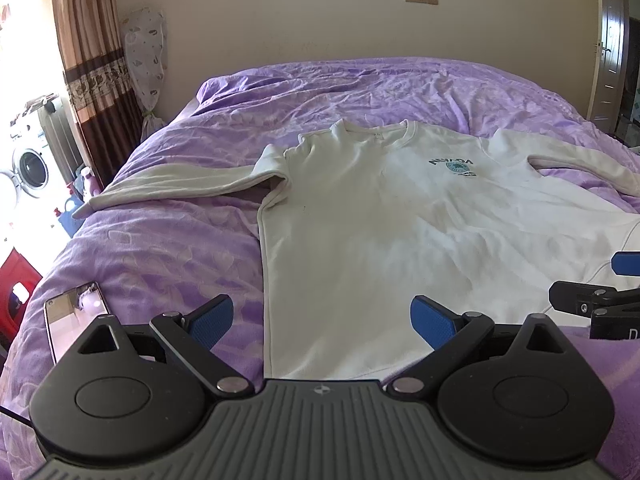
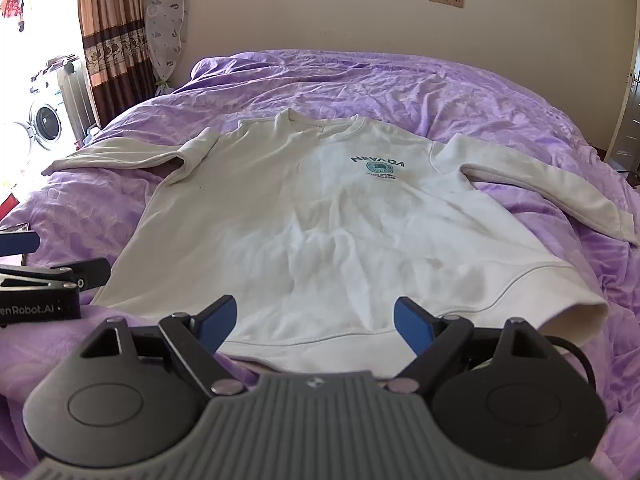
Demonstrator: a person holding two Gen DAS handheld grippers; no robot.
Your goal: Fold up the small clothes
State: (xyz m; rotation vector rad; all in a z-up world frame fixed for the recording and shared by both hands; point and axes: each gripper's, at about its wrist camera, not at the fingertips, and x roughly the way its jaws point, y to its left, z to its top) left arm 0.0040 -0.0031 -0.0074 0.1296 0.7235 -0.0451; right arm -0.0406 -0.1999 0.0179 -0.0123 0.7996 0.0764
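Observation:
A white long-sleeved sweatshirt with a green NEVADA print lies flat, front up, on a purple bedspread, both sleeves spread out to the sides. It also shows in the right wrist view. My left gripper is open and empty, just above the hem at the sweatshirt's left side. My right gripper is open and empty, above the hem near the middle. Each gripper shows at the edge of the other's view.
A phone lies on the bedspread left of my left gripper. A curtain and a washing machine stand beyond the bed's left edge. A wall runs behind the bed, with a door at the right.

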